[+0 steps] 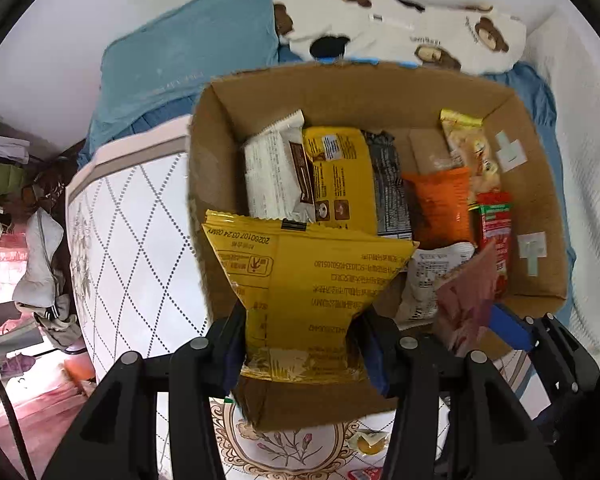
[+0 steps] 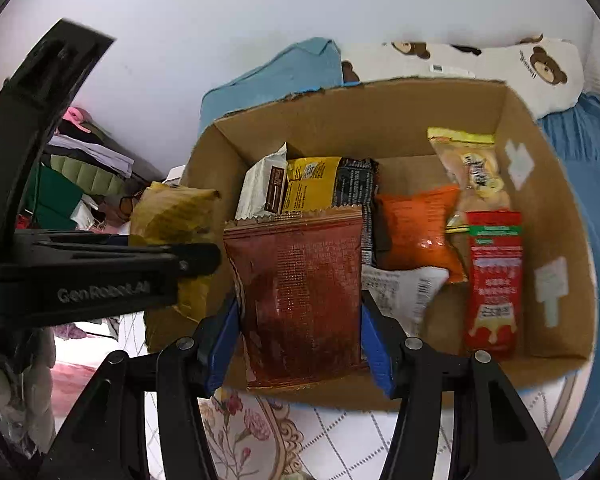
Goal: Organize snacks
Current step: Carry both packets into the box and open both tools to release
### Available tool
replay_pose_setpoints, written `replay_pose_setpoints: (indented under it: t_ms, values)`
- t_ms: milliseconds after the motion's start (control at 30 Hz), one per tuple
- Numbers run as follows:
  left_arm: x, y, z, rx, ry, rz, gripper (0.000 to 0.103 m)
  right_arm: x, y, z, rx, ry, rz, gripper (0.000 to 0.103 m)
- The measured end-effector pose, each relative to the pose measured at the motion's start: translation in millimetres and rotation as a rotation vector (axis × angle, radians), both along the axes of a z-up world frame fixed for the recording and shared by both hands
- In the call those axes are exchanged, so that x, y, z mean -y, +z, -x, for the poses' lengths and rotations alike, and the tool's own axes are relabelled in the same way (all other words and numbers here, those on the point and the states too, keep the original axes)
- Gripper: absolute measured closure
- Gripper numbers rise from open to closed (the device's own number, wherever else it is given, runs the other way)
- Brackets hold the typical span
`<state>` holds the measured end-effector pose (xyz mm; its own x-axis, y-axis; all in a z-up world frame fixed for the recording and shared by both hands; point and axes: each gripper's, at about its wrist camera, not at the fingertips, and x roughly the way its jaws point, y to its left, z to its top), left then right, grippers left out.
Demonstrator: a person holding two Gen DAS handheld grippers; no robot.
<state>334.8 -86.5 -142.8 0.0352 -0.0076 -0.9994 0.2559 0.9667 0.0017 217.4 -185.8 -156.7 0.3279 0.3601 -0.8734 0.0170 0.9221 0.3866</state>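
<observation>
A cardboard box (image 1: pixel 540 208) on the bed holds several snack packets: white, yellow, black, orange (image 1: pixel 444 204) and red (image 1: pixel 496 224). My left gripper (image 1: pixel 304 336) is shut on a yellow snack bag (image 1: pixel 308 276) and holds it over the box's near left corner. My right gripper (image 2: pixel 300 344) is shut on a dark red snack bag (image 2: pixel 300 300) over the box's (image 2: pixel 556 208) near edge. The left gripper with its yellow bag (image 2: pixel 172 216) shows at the left of the right wrist view. The right gripper's bag (image 1: pixel 468 300) shows at the right of the left wrist view.
The box sits on a white quilted mattress (image 1: pixel 140 248) with a floral pattern. A teal pillow (image 1: pixel 188 56) and a bear-print pillow (image 1: pixel 420 32) lie behind the box. A small wrapped snack (image 1: pixel 368 440) lies in front of the box. Clutter fills the floor at left (image 1: pixel 20 240).
</observation>
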Motion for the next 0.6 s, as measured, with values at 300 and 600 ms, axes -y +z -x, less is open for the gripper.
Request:
replay_pose_setpoints:
  t_ms: [300,600]
  values:
    - [-3.3,-32.8,-10.6,-0.123,0.040,0.020,0.045,2.3,-39.8,-11.5,-0.134,0.005,-0.103,0.019]
    - [-8.7,-36.7,-5.7,-0.098,0.071,0.032,0.030,22.4,-50.9,-13.5,-0.165,-0.024,-0.025,0.010]
